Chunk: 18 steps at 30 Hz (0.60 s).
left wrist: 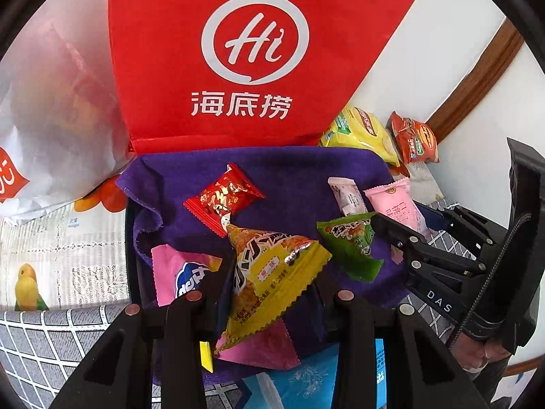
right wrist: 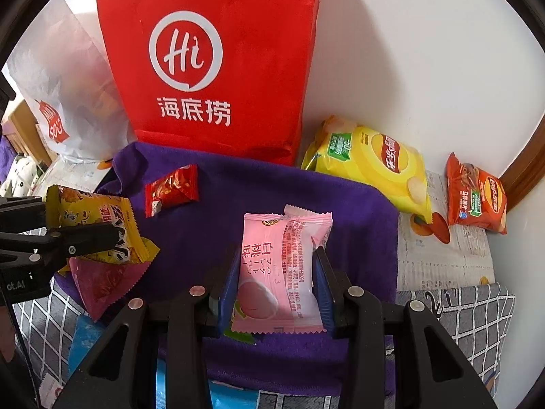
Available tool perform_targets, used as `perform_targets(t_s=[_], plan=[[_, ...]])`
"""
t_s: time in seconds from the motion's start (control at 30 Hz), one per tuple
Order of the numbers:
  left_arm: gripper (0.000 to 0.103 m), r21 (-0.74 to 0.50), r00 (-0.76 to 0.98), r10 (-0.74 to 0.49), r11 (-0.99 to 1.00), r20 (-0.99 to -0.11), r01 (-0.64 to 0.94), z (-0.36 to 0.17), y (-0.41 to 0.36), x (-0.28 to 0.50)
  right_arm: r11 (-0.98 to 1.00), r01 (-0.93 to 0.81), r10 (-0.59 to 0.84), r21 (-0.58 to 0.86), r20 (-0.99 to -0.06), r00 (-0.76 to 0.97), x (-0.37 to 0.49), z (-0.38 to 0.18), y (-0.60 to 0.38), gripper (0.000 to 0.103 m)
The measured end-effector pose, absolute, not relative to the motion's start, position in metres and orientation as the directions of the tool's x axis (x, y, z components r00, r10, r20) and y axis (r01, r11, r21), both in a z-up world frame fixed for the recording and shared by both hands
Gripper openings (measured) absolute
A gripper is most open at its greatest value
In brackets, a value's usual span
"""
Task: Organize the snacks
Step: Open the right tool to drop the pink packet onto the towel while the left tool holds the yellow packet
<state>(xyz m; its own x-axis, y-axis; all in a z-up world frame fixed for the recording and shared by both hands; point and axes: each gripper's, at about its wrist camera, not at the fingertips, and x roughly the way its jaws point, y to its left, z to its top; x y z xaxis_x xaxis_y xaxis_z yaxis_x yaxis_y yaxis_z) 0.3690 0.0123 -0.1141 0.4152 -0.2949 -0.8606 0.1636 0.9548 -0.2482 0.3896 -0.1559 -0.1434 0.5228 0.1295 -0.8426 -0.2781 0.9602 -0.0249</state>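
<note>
My left gripper (left wrist: 269, 293) is shut on a yellow snack packet (left wrist: 269, 272), held above a purple cloth (left wrist: 289, 177); it also shows in the right wrist view (right wrist: 98, 225). My right gripper (right wrist: 277, 283) is shut on a pink peach snack packet (right wrist: 282, 269), also seen in the left wrist view (left wrist: 398, 204). On the cloth lie a red candy packet (left wrist: 223, 199), a green packet (left wrist: 354, 245), a pale pink packet (left wrist: 347, 196) and pink packets (left wrist: 177, 272) beneath the yellow one.
A red Hi bag (left wrist: 245, 54) stands behind the cloth against the wall, with a white bag (left wrist: 51, 109) to its left. A yellow chip bag (right wrist: 371, 163) and an orange chip bag (right wrist: 477, 197) lie at the right. A blue packet (left wrist: 303, 381) lies near the front.
</note>
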Motion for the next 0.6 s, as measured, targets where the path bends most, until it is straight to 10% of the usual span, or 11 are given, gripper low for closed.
perform_targets(t_s=[0.6], plan=[[0.036, -0.259, 0.39, -0.308, 0.95, -0.868, 0.174, -0.1177, 0.0117, 0.3718, 0.959, -0.279, 0.102, -0.05, -0.857, 0.506, 0.3894, -0.1447, -0.1545, 0.044]])
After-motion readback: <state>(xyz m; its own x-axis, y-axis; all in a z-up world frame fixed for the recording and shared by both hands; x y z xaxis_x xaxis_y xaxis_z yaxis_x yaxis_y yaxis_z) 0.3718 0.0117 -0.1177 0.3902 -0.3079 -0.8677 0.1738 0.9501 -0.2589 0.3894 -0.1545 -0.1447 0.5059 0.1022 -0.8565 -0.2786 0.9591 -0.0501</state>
